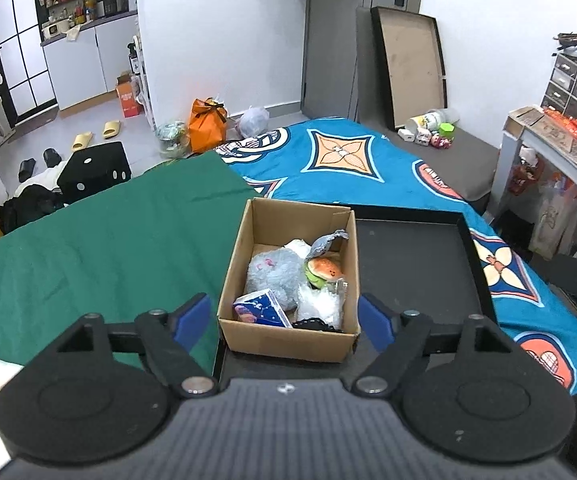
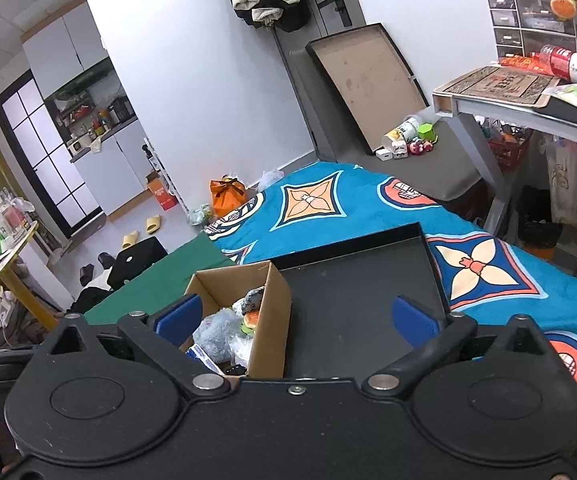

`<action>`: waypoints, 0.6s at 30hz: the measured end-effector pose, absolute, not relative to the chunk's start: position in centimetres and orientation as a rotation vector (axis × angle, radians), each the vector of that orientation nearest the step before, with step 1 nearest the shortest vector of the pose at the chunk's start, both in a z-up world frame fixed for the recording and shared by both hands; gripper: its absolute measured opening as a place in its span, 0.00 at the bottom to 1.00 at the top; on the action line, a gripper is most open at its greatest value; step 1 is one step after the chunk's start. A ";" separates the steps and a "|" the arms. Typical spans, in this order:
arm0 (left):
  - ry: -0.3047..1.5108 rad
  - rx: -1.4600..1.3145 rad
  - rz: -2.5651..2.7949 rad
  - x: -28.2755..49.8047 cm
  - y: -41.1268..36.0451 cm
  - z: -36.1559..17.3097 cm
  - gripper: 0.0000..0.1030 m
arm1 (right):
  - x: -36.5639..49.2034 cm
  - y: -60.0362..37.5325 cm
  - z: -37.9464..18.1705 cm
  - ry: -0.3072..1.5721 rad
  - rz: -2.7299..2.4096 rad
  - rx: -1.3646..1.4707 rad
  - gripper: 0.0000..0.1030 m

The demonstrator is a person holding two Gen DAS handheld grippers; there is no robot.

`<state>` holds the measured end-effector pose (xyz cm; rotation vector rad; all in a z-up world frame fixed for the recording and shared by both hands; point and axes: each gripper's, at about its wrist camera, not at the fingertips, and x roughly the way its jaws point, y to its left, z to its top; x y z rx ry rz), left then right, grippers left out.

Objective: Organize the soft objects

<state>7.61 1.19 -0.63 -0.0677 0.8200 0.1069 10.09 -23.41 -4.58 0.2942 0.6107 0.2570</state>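
Observation:
A brown cardboard box (image 1: 284, 338) stands in the left part of a black tray (image 1: 416, 264) on the bed. It holds a grey-blue plush (image 1: 272, 276), a burger plush (image 1: 324, 270), a blue packet (image 1: 260, 310) and clear plastic-wrapped items (image 1: 320, 304). My left gripper (image 1: 284, 320) is open, its blue fingers on either side of the box's near wall, holding nothing. My right gripper (image 2: 296, 318) is open and empty, above the box (image 2: 270, 320) and the tray (image 2: 360, 296). The plush (image 2: 214, 332) shows in the right wrist view too.
A green cloth (image 1: 100, 240) lies left of the tray, over a blue patterned blanket (image 1: 348, 164). A flat box lid (image 1: 408, 68) leans on the far wall above small toys (image 1: 432, 130). A cluttered desk (image 2: 528, 92) stands at the right. Bags and slippers lie on the floor.

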 end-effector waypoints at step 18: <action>0.736 -0.093 0.100 1.5 1.4 3.5 0.99 | 5.5 -24.3 -1.2 0.607 0.246 0.244 1.00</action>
